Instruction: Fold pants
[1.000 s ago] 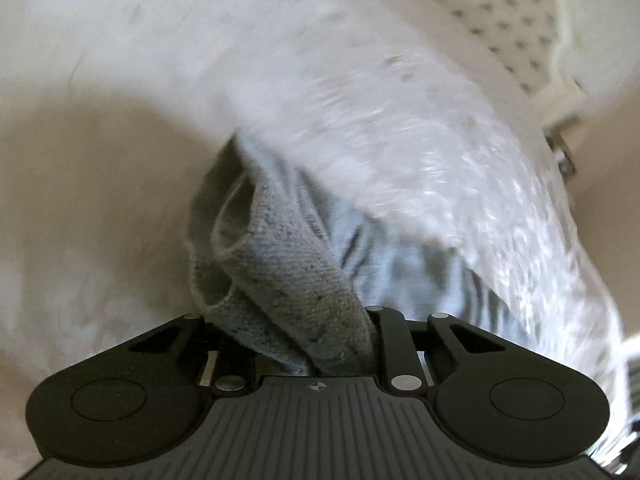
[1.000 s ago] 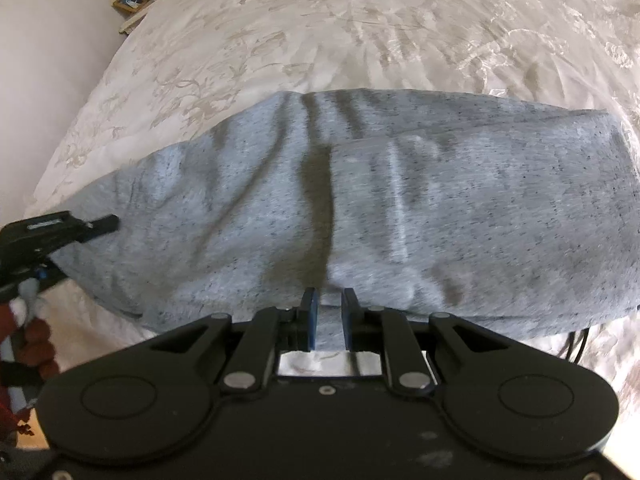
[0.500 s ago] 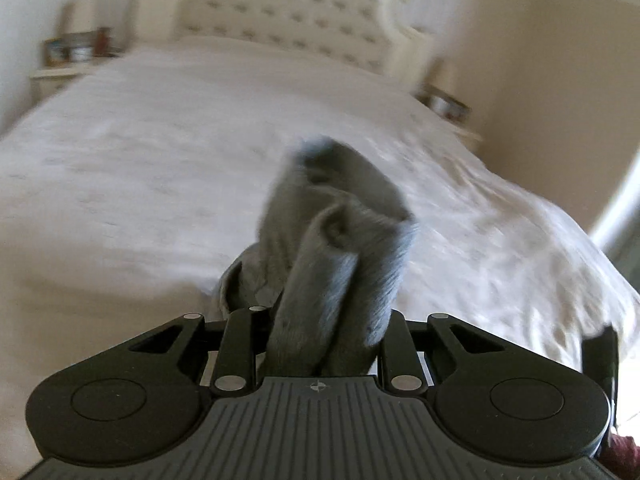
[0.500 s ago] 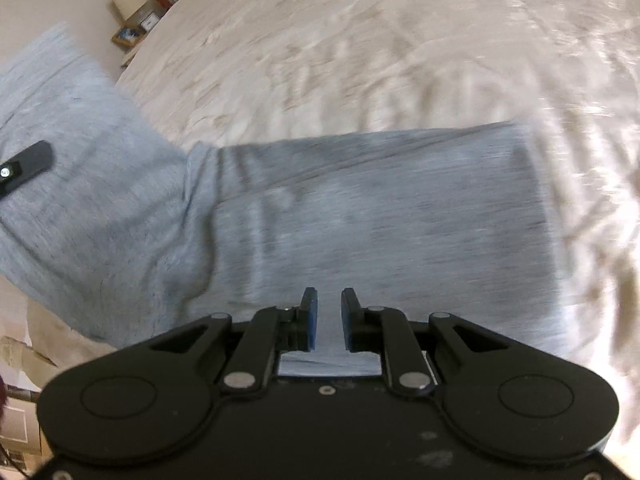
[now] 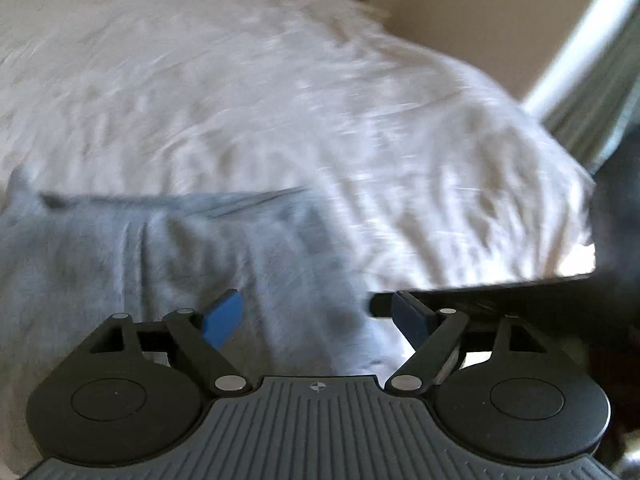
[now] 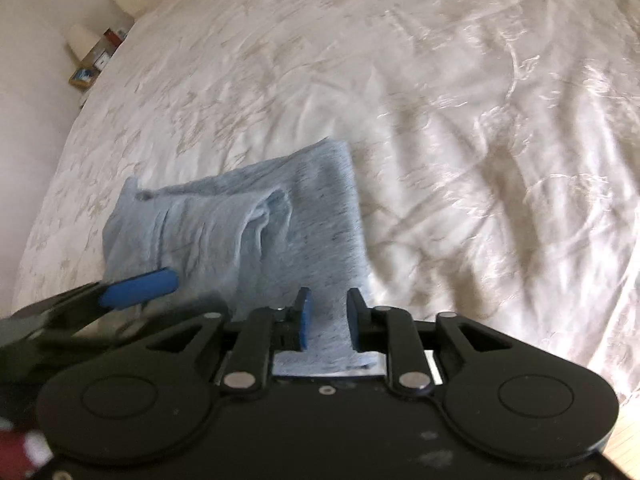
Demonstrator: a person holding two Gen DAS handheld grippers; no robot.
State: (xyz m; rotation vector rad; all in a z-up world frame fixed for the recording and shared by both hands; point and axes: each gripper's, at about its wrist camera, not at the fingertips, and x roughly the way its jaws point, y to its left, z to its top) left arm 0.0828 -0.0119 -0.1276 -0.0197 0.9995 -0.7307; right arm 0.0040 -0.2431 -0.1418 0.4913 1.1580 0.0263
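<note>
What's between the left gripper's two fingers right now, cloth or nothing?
The left gripper is open. In the left wrist view the grey pants lie on the bedspread in the gap, gripped by neither finger; the blur hides whether they touch.

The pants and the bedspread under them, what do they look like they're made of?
Pants: seemingly a soft knit like sweatshirt jersey, matte heathered grey with dark flecks, falling in limp folds. Bedspread: likely a satiny woven fabric, cream, with shiny creases and a faint floral pattern. Motion blur leaves both uncertain.
</note>
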